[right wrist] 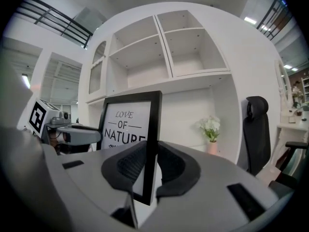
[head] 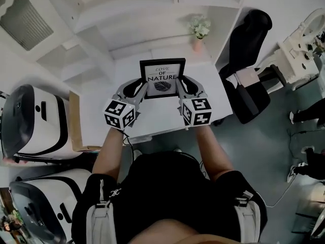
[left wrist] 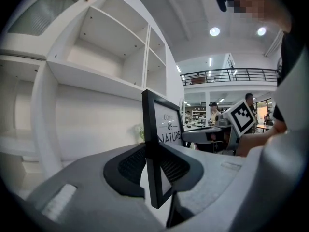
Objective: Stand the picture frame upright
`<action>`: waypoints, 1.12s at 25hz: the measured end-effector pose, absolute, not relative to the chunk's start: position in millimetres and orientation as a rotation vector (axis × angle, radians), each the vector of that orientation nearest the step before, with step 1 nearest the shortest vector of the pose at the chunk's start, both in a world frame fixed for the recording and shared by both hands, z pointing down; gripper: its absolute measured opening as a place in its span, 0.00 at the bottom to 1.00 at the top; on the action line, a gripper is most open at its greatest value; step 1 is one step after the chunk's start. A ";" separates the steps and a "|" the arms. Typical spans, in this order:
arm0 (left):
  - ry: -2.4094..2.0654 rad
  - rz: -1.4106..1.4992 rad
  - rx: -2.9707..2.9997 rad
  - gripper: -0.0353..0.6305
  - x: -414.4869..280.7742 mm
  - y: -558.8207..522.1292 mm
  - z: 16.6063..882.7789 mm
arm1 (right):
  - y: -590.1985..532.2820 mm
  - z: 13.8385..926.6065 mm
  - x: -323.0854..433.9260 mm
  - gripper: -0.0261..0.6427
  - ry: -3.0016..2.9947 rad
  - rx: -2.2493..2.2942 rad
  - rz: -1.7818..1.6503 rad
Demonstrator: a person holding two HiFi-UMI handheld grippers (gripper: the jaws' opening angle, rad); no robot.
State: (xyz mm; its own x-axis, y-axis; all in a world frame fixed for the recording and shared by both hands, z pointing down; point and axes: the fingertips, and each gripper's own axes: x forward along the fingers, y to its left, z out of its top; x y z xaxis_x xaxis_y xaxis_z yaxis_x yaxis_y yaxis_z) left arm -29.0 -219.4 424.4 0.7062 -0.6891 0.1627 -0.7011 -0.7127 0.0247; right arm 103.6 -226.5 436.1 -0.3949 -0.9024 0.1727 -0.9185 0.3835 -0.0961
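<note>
A black picture frame (head: pixel 162 78) with a white print reading "LOVE OF NATURE" is held upright above the white desk (head: pixel 101 111), facing me. My left gripper (head: pixel 139 88) is shut on the frame's left edge (left wrist: pixel 150 153), the dark pads pressing both sides. On the opposite side, my right gripper (head: pixel 184 87) is shut on the right edge (right wrist: pixel 150 149) in the same way. The frame's bottom edge hangs just below the jaws in both gripper views. Its back stand is hidden.
A small pink vase of white flowers (head: pixel 199 30) stands at the back right of the desk. White shelving (head: pixel 127 14) rises behind it. A black office chair (head: pixel 249 60) sits to the right, and white machines (head: pixel 30 121) stand at the left.
</note>
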 end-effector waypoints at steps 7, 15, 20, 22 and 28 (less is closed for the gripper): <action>-1.210 0.223 2.770 0.19 -139.0 -230.4 436.9 | -243.6 447.1 -6.7 0.15 -2.550 1.599 0.280; -1.220 0.267 2.706 0.19 -255.4 -257.1 476.3 | -270.5 481.6 -123.5 0.15 -2.505 1.549 0.295; -1.248 0.286 2.648 0.19 -303.6 -278.1 513.6 | -291.7 512.0 -172.2 0.15 -2.458 1.519 0.270; -1.243 0.287 2.625 0.20 -318.5 -286.4 528.2 | -300.9 523.6 -187.3 0.15 -2.443 1.508 0.264; -1.202 0.304 2.587 0.20 -344.8 -312.1 567.5 | -326.8 560.9 -213.7 0.15 -2.392 1.496 0.284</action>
State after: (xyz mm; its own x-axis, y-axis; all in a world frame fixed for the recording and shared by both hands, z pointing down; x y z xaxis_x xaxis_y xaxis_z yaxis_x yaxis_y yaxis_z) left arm -344.8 -312.1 567.5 0.6332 -0.7134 0.3003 -0.7704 -0.6183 0.1555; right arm -213.7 -326.8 560.9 -0.4099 -0.8393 0.3571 -0.8997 0.4365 -0.0066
